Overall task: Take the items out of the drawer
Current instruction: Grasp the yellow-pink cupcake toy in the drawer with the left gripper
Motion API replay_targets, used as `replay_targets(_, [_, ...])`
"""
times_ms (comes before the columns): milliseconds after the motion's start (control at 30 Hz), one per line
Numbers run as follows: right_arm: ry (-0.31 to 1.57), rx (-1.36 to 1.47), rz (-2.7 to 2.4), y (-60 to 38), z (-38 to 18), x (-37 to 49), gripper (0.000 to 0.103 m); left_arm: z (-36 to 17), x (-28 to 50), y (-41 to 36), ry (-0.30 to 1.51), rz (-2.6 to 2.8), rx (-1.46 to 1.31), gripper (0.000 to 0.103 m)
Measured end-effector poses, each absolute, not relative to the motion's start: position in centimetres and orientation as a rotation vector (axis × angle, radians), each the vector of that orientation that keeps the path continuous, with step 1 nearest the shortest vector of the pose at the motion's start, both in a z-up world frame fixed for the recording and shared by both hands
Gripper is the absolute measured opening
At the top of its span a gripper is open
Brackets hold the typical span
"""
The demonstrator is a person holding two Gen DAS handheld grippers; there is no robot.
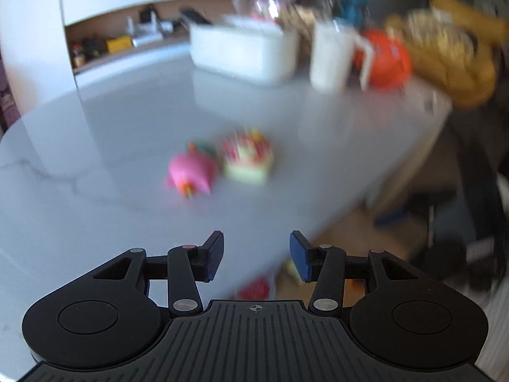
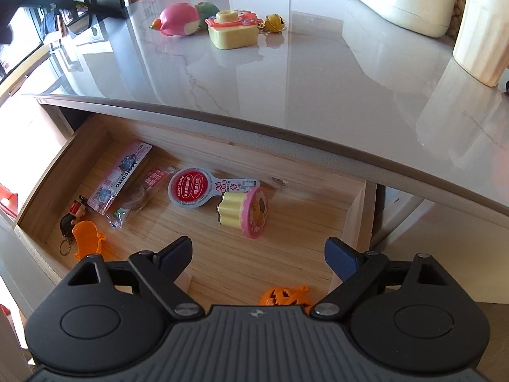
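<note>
The wooden drawer (image 2: pixel 222 254) stands pulled out under the marble worktop (image 2: pixel 286 79), holding one yellow-and-pink stamp toy (image 2: pixel 243 211), one orange pumpkin (image 2: pixel 286 294) and two snack packets. Left tool (image 1: pixel 257 256) and right tool (image 2: pixel 258 256) both gape, empty.

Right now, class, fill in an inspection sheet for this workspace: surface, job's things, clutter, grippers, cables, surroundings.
Surface: marble-look tabletop, glossy.
Job's things: open wooden drawer holds a yellow-pink stamp toy, snack packets, orange pumpkin; pink plush and yellow toy camera lie on the tabletop.
Clutter: white container, cream jar.
Grippers: left gripper open, empty; right gripper open, empty, above the drawer.
Cables: nothing seen.
Surroundings: shelves.
</note>
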State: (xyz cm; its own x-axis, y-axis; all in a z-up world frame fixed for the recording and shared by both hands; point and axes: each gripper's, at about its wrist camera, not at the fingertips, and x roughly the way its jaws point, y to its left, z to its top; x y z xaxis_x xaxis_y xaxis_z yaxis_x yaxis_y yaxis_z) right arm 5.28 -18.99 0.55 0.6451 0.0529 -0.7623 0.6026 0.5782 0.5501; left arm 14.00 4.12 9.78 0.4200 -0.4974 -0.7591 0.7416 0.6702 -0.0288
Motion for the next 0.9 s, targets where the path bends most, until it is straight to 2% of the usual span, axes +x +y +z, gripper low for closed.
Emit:
replay_targets(167, [0.827,0.901,-0.378,-18.8,0.7,5.4,0.091,5.4,11.0,4.5,0.969,-0.768,0.492,0.051])
replay_targets(267, [0.826,0.892,-0.387,-18.8,0.8,5.4,0.091,3.6,9.8,2.9,0.915,-0.793,0.640,0.051])
replay_targets(567, [0.790,0.916,-0.458,-21.1,1.5,1.8,0.091,-0.7,9.3,-5.8,0.756,-0.969,0.785,0.052])
replay_targets(667, [0.776,0.964,-0.491,-22.6,1.3,-0.6,0.091,-3.0,9.3,-7.8,0.684,-0.945,0.875,0.043])
replay_targets(900, [0.728,1.142,-0.498,-24.0,-1.2,-3.0,0.091,-6.4,9.4,-9.7,0.641,-0.886,0.938,0.044])
